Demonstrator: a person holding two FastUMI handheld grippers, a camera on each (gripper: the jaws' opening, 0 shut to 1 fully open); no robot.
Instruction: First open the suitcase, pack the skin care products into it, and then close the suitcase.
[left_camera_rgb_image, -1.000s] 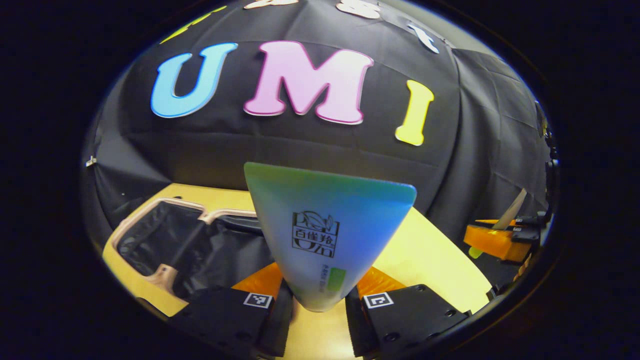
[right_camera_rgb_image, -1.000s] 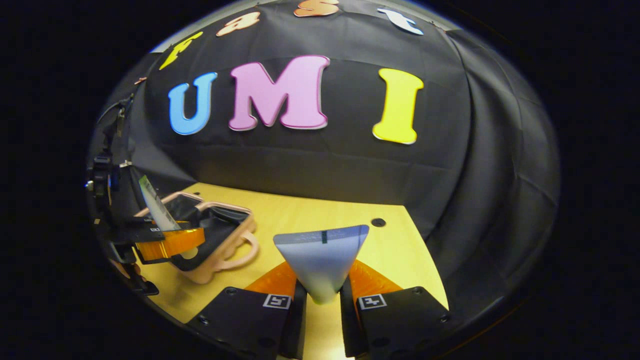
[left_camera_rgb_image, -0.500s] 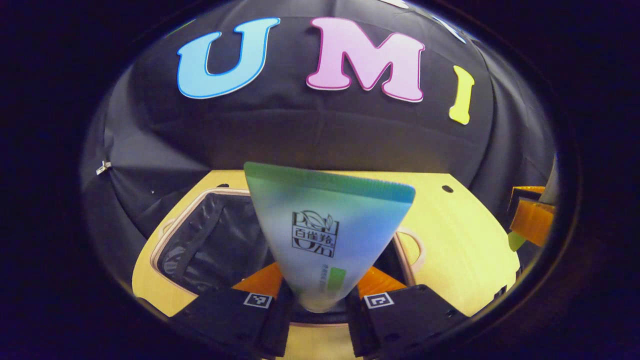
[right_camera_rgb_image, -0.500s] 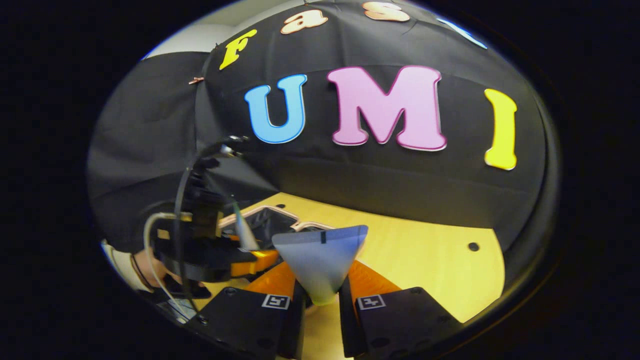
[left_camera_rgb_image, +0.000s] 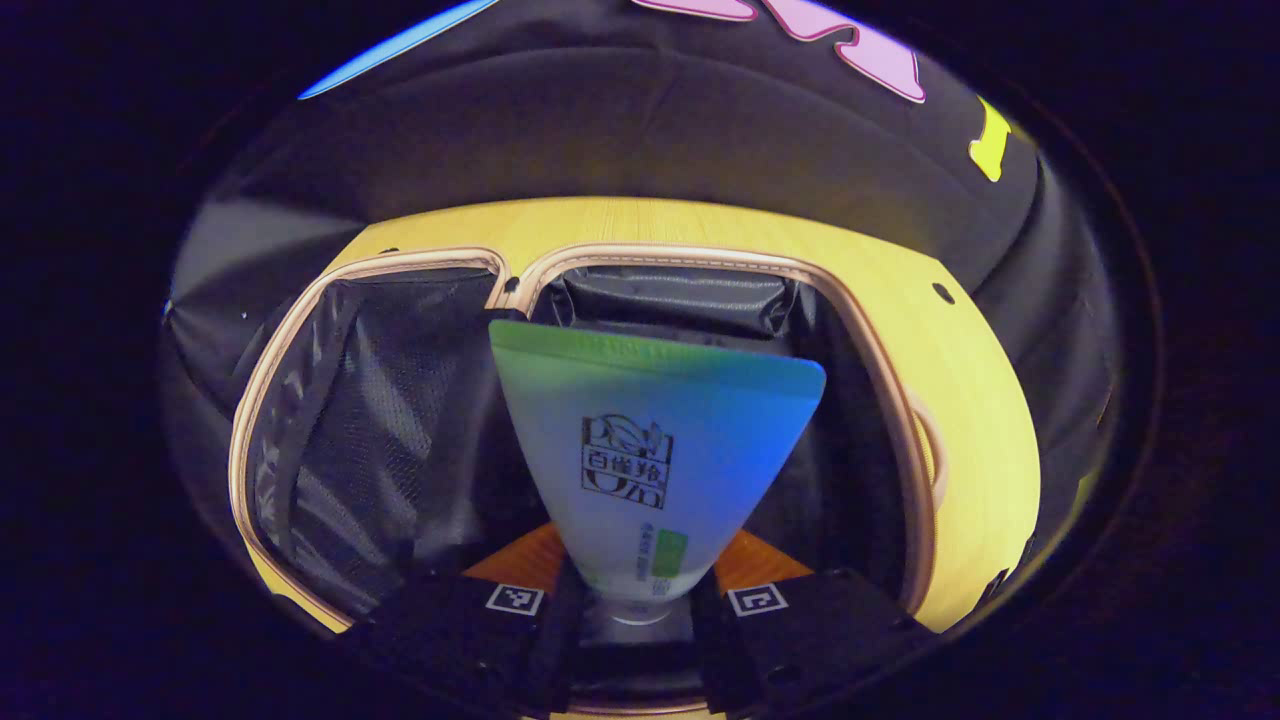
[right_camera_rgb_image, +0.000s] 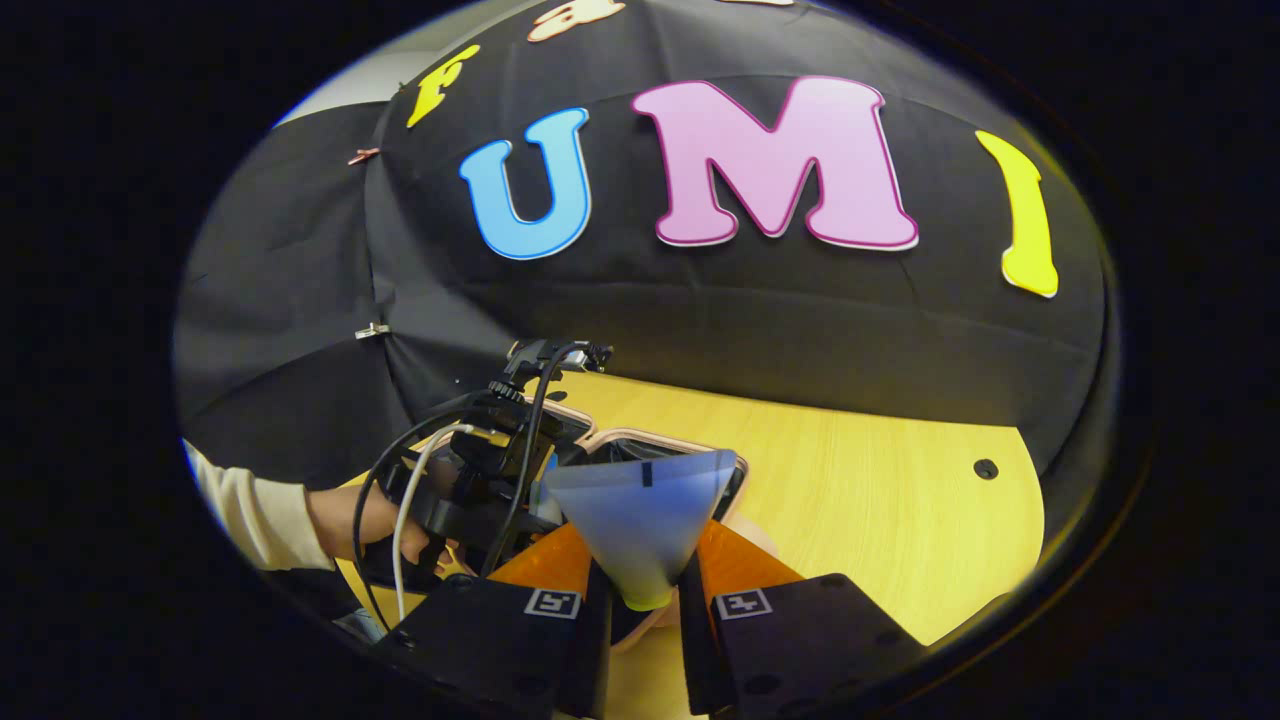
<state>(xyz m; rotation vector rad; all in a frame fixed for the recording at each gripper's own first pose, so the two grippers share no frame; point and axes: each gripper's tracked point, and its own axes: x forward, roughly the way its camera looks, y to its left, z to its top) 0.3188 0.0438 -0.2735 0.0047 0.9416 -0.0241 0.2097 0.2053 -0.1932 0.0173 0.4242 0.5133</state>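
In the left gripper view the left claw (left_camera_rgb_image: 628, 610) is clenched on a green-to-blue tube (left_camera_rgb_image: 655, 450) of skin care product, both fingers pressing its narrow cap end while the wide crimped end fans up and away from the camera. Below and behind the tube lies the open suitcase (left_camera_rgb_image: 400, 262), its pale pink rim tracing two dark lined halves that meet at a notch near the top centre; the left half shows a mesh lining, the right half a crumpled black lining. The tube hangs over the right half, close to the divide, and I cannot tell whether it touches the lining. Bare yellow counter (left_camera_rgb_image: 960, 400) curves around the suitcase's far and right edges, with a small dark hole (left_camera_rgb_image: 936, 293) near the right corner, and the booth's black cloth closes in just beyond the counter edge. In the right gripper view the right claw (right_camera_rgb_image: 640, 605) grasps a second, paler blue-grey tube (right_camera_rgb_image: 640, 520) the same way, cap end pinched between the fingers. Just behind it to the left the left claw's body, trailing cables (one black, one white), is held by a hand (right_camera_rgb_image: 345, 520) in a cream sleeve (right_camera_rgb_image: 250, 510), over the suitcase's pink rim. To the right the counter lies open up to its edge.
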